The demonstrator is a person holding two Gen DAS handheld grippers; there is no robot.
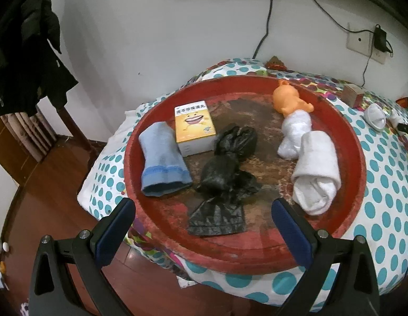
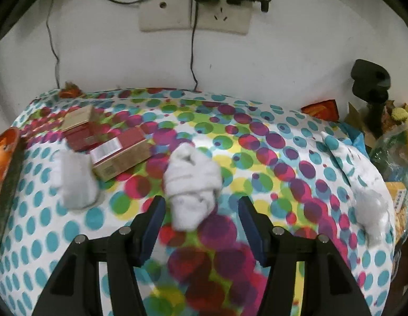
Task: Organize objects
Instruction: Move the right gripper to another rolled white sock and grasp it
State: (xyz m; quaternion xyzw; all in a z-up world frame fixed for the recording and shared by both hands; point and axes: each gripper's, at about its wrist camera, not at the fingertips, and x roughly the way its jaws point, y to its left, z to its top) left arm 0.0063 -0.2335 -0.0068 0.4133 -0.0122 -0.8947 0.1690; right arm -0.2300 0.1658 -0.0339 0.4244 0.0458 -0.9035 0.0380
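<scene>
Between the spread jaws a bag [image 1: 225, 173] is seen in the tray [image 1: 359, 173]; a sock [image 1: 162, 160] lies left, a towel [image 1: 316, 173] right.

The round tray [image 1: 356, 163] looks like old wood with red paint, worn and rough in the middle. The blue sock [image 1: 162, 158] and the white rolled towel [image 1: 317, 173] are soft cloth. The black bag [image 1: 227, 173] is thin, crinkly plastic. The yellow box [image 1: 194, 126] is smooth card. The orange doll [image 1: 288, 100] is shiny plastic. The spotted sheet [image 2: 256, 137] is smooth cloth. The floor [image 1: 40, 184] is glossy wood. The red boxes [image 2: 119, 150] are card.
</scene>
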